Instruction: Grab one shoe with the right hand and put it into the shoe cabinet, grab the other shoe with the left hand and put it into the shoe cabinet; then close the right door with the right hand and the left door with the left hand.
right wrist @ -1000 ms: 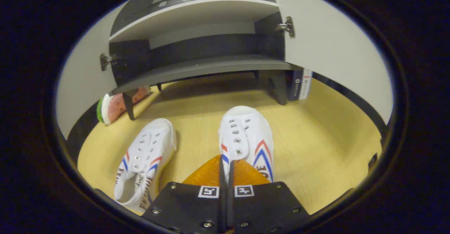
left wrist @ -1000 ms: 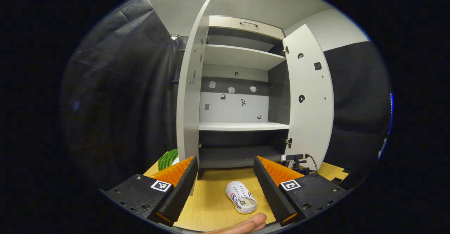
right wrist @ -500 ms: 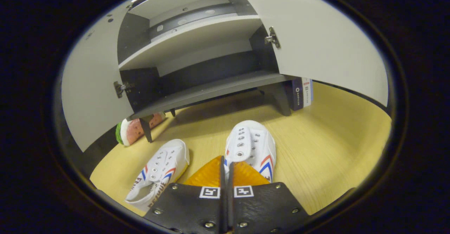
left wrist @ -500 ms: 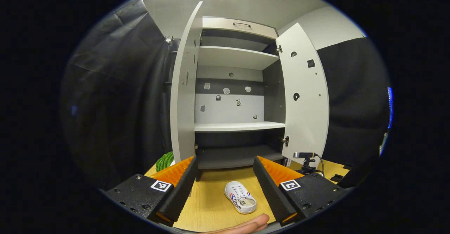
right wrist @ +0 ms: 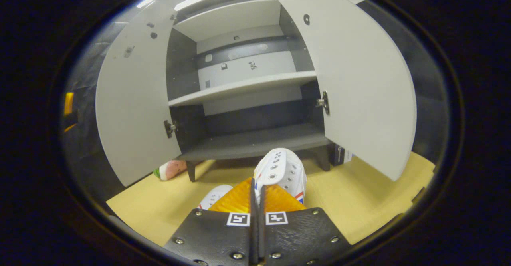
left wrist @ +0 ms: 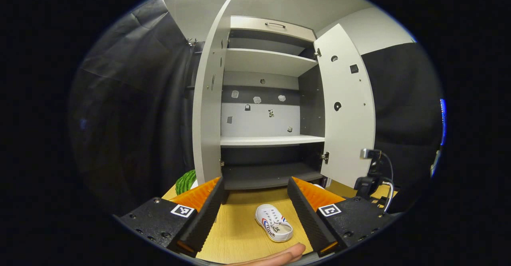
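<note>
In the right gripper view my right gripper (right wrist: 255, 186) is shut on the heel edge of a white shoe (right wrist: 283, 170) with red and blue stripes, held off the floor with its toe toward the shoe cabinet's dark bottom shelf (right wrist: 255, 144). Both cabinet doors (right wrist: 131, 110) stand wide. The toe of the other shoe (right wrist: 213, 196) peeks out left of the fingers. In the left gripper view my left gripper (left wrist: 255, 214) is open, high above the other white shoe (left wrist: 274, 227) lying on the wooden floor. The cabinet (left wrist: 267, 140) stands ahead with empty shelves.
A watermelon-slice toy (right wrist: 169, 169) lies by the cabinet's left leg, also green (left wrist: 185, 181) in the left gripper view. A small box (right wrist: 339, 154) stands under the right door. A camera on a stand (left wrist: 369, 178) sits right. A fingertip (left wrist: 279, 256) shows at the bottom.
My right gripper has lifted its shoe off the floor and tilted up toward the cabinet's bottom shelf. The left gripper has barely moved and stays open above the other shoe.
</note>
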The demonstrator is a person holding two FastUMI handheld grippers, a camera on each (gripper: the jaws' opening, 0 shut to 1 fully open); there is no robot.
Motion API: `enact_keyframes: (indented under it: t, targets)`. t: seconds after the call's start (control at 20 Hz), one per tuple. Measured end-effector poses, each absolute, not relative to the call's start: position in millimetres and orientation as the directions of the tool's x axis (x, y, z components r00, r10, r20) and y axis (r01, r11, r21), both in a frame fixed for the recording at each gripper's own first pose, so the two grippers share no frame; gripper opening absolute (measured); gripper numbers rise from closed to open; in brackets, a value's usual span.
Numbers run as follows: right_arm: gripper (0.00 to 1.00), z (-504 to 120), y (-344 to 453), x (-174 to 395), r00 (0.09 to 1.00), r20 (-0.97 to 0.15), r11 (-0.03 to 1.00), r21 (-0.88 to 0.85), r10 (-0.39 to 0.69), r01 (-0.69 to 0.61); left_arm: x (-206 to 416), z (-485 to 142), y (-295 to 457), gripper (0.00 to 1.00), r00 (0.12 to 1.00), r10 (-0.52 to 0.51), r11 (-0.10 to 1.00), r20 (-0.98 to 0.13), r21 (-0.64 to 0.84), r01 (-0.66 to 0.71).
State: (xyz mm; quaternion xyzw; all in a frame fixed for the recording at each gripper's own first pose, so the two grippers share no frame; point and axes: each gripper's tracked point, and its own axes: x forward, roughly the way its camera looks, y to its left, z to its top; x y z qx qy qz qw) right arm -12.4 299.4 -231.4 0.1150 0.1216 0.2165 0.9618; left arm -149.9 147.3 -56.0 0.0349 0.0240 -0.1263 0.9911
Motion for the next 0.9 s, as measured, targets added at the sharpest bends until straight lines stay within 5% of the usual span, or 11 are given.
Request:
enact_keyframes:
  t: [0.6,0.9]
  targets:
    - [0.01,27,294,11,0.898,0.089,0.901,0.011,0.430,-0.433,-132,-78,152,0.97,0.966,-0.247,0.967,-0.081,0.047,0.251]
    - [0.01,94,331,67,0.875,0.064,0.876,-0.003,0.481,-0.481,-132,-67,157,0.97,0.968,-0.248,0.967,-0.027,0.052,0.249]
